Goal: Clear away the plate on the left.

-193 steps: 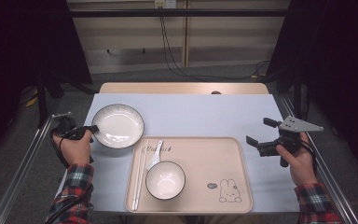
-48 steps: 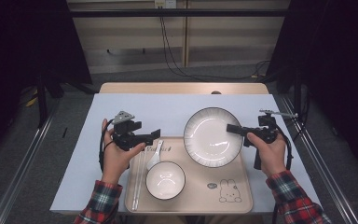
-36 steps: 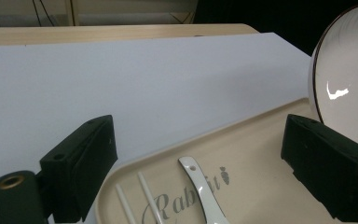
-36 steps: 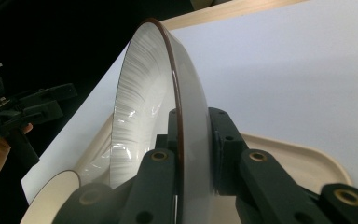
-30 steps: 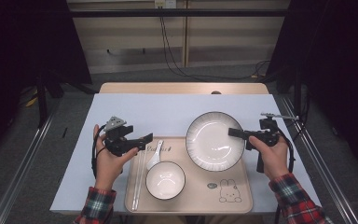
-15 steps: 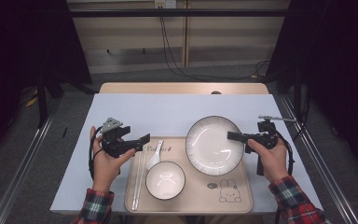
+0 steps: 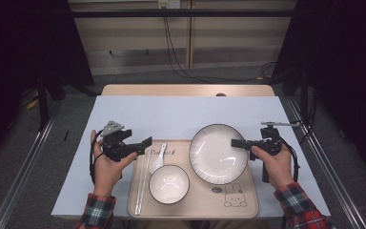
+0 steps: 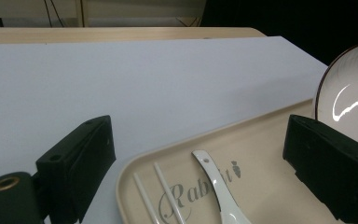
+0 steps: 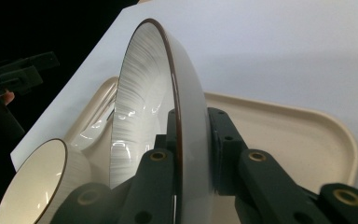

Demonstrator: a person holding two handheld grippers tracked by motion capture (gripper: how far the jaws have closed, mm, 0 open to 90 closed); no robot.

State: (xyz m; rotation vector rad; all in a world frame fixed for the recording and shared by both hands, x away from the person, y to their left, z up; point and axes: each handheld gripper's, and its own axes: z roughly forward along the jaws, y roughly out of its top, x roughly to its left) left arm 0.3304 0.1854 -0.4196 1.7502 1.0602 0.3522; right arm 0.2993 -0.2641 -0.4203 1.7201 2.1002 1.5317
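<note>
A white plate [image 7: 218, 153] with a dark rim hangs tilted over the right half of the beige tray [image 7: 248, 210]. My right gripper [image 7: 238, 143] is shut on its right rim. In the right gripper view the plate [image 9: 140, 93] stands on edge between the jaws of the right gripper [image 9: 191, 135]. My left gripper [image 7: 140, 145] hovers at the tray's left edge, open and holding nothing. In the left gripper view the left gripper [image 8: 200, 140] has its jaws wide apart over the tray corner [image 8: 135, 172]. A small bowl [image 7: 169, 183] sits on the tray.
A white spoon [image 7: 158, 157] and a pair of white chopsticks [image 7: 142, 183] lie on the tray's left side beside the bowl. The tray sits at the front of a pale blue mat [image 7: 181, 112]. Metal rails [image 7: 324, 157] run along both sides of the table.
The plate, once on the mat at the left in my left gripper, is now in my right gripper over the tray. In the last second it sank slightly toward the tray.
</note>
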